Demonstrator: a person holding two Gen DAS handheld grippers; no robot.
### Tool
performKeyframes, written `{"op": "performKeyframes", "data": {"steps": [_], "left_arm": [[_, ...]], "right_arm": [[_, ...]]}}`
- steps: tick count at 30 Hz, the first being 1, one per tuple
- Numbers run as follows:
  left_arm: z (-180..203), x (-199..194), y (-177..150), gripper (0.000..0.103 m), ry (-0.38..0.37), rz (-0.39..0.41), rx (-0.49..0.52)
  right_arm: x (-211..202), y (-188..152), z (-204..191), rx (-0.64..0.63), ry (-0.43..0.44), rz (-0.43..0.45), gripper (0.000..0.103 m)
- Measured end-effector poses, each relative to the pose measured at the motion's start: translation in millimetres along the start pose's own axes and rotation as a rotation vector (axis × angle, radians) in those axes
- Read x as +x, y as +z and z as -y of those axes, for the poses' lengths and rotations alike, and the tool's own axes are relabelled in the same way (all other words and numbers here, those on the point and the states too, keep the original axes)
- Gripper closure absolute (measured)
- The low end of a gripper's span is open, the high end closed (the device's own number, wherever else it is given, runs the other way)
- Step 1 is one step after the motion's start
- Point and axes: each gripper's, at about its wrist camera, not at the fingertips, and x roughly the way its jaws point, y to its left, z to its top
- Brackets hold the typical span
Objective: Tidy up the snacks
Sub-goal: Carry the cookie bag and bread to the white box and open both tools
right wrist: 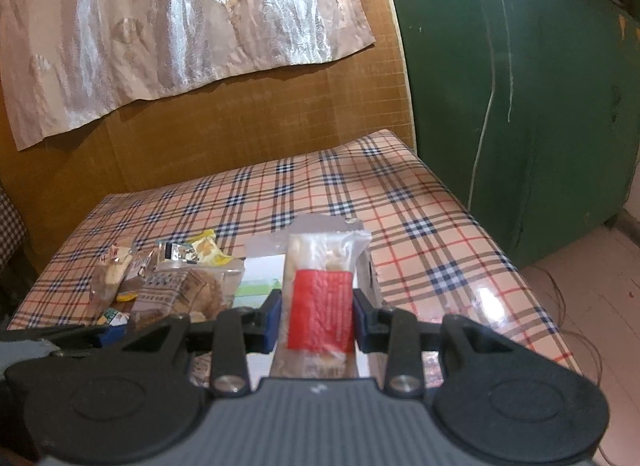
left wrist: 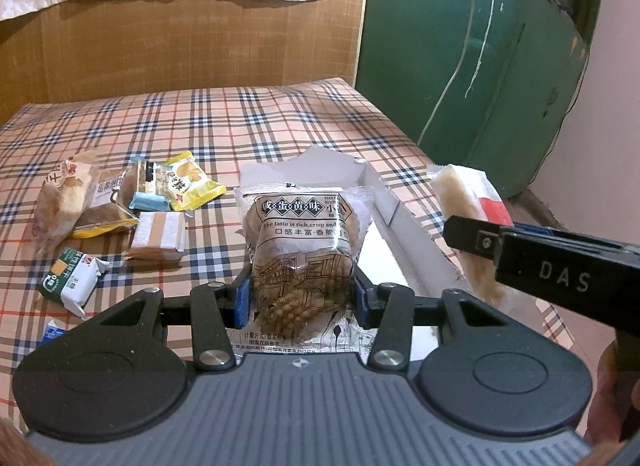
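Note:
My left gripper (left wrist: 302, 298) is shut on a clear biscuit packet with black printed drawings (left wrist: 304, 250), held over the open white cardboard box (left wrist: 384, 201). My right gripper (right wrist: 314, 320) is shut on a long clear snack packet with a red label (right wrist: 322, 306), held above the same box (right wrist: 368, 270). That packet (left wrist: 460, 201) and the right gripper's body (left wrist: 560, 266) show at the right of the left wrist view. The biscuit packet (right wrist: 180, 294) shows at the left of the right wrist view.
A pile of loose snacks lies on the plaid tablecloth (left wrist: 240, 121) at left: a yellow packet (left wrist: 190, 181), a green-and-white packet (left wrist: 72, 278), a wafer pack (left wrist: 158, 236) and a bread packet (left wrist: 60, 197). A brown wall stands behind; a green cabinet (left wrist: 480, 65) stands right.

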Motion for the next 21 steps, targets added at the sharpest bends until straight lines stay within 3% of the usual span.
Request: {"op": "performKeyframes", "data": {"steps": [21], "left_arm": [[-7, 35, -3, 0.046, -0.039, -0.059, 0.039]], "right_arm": [[40, 3, 4, -0.010, 0.011, -0.056, 0.070]]}}
